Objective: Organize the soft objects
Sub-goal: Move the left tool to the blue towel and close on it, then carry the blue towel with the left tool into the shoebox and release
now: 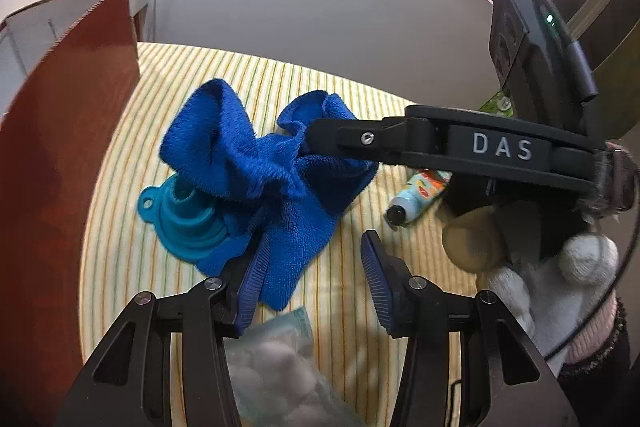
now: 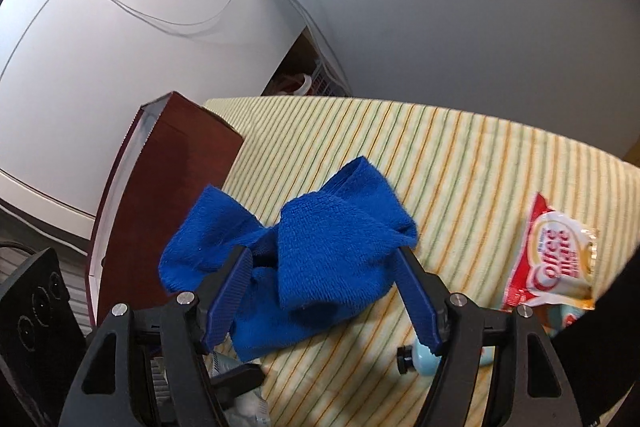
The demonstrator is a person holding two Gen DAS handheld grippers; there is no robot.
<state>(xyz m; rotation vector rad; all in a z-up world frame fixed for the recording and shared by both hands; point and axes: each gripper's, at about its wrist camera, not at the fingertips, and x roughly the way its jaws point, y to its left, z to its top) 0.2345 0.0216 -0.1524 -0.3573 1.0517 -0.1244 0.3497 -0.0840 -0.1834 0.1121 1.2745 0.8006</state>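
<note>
Blue terry towel (image 1: 264, 163) lies crumpled in a heap on the yellow striped tablecloth (image 1: 360, 99), just beside a dark red box (image 1: 68, 155) that stands open at the table's left edge. My guess is that the box is where the soft things go.

Right gripper (image 2: 324, 291) angled down over the towel, jaws spread, blue pads on either side of the raised fold; whether a pad touches the cloth I cannot tell, and no squeeze shows. Seen from the left wrist, its black finger reaches in from the right over the bunched middle of the heap.

Left gripper (image 1: 312, 279) also spread, nothing pinched; its left pad sits at the towel's near edge, the right pad over bare cloth.

Teal collapsible funnel (image 1: 188, 223) partly under the towel's left side, so lifting the cloth may drag it.

Small tube with a black cap (image 1: 416, 199) lies apart on the right. Red Coffee-mate packet (image 2: 552, 259) further right. Clear bag of white cotton balls (image 1: 280, 367) below the left gripper, near edge of table.

Gloved hand (image 1: 560, 291) on the right gripper's handle
</note>
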